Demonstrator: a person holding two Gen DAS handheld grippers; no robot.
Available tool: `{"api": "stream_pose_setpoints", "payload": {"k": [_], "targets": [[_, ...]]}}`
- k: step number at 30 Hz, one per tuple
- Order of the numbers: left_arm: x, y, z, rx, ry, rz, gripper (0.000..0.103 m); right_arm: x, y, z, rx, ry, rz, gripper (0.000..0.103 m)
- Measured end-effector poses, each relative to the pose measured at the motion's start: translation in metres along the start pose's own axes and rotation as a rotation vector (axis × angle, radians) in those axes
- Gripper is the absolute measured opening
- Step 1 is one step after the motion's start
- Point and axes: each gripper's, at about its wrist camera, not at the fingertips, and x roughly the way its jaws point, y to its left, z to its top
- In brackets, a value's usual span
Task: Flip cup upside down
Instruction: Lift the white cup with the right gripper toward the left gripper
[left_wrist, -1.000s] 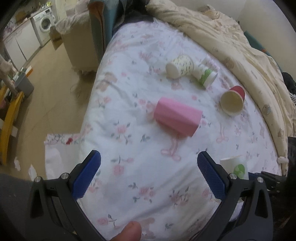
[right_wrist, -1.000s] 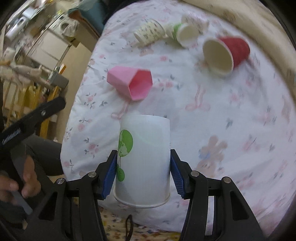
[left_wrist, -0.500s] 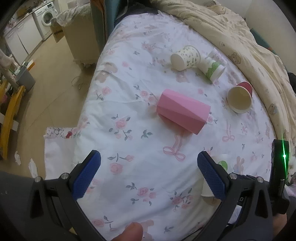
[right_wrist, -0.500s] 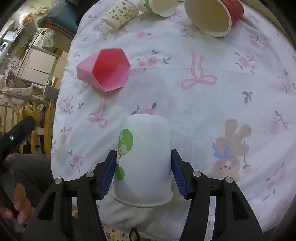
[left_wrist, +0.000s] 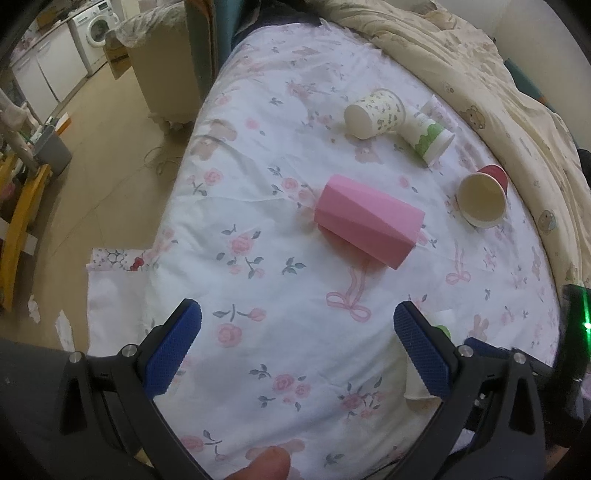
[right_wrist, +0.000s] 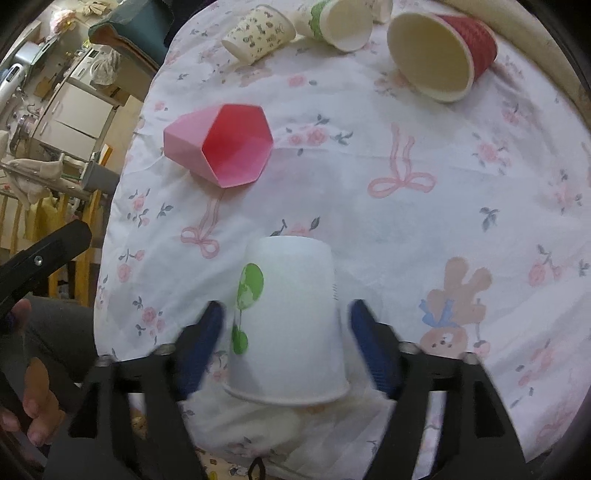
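Bedsheet (right_wrist: 461, 229), white with pink flowers, bows and rabbits, carries every item in view. White paper cup (right_wrist: 288, 325) with green dots stands mouth-down on the sheet near its front edge, base uppermost, rim flat on the fabric.

Right gripper (right_wrist: 286, 336): blue pads sit to either side of the white paper cup, each with a visible gap to the cup wall. Jaws parted, not clamping; the pads are blurred. In the left wrist view the same cup (left_wrist: 417, 373) shows only partly behind the left tool's finger, with the right gripper's dark body beside it at the frame's right edge.

Left gripper (left_wrist: 297, 349): jaws spread wide, nothing between them, held over bare sheet at the near edge of the bed. A thumb tip shows at the bottom of that view.

Other items, all lying on their sides:
- Pink faceted cup (right_wrist: 221, 147), mid-sheet, mouth turned toward the right wrist camera.
- Red paper cup (right_wrist: 443, 51), cream inside, well apart from the pink one, near the beige quilt (left_wrist: 480, 62).
- Patterned paper cup (left_wrist: 373, 110) and green-banded paper cup (left_wrist: 428, 134), just beside each other at the far side; whether they touch cannot be told.

Washing machine (left_wrist: 98, 27) stands on the floor beyond the bed.
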Motion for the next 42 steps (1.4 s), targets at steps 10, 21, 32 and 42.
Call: {"api": "stream_pose_setpoints", "payload": {"k": [10,21,32,42], "targets": [[0.002,-0.005,-0.004,0.035,0.02,0.006,0.103,-0.065,-0.001,-0.016,-0.034,-0.118,-0.064,0.087],[-0.004,-0.03,-0.004,0.117,0.017,0.034,0.103,-0.112,-0.031,-0.033,-0.024,-0.326,-0.147,0.087],[0.012,-0.071,-0.002,0.087,0.225,-0.033,0.103,-0.116,-0.062,-0.041,0.107,-0.351,-0.115,0.087],[0.068,-0.107,-0.002,0.013,0.493,-0.08,0.09,-0.116,-0.071,-0.047,0.131,-0.333,-0.083,0.087]]}}
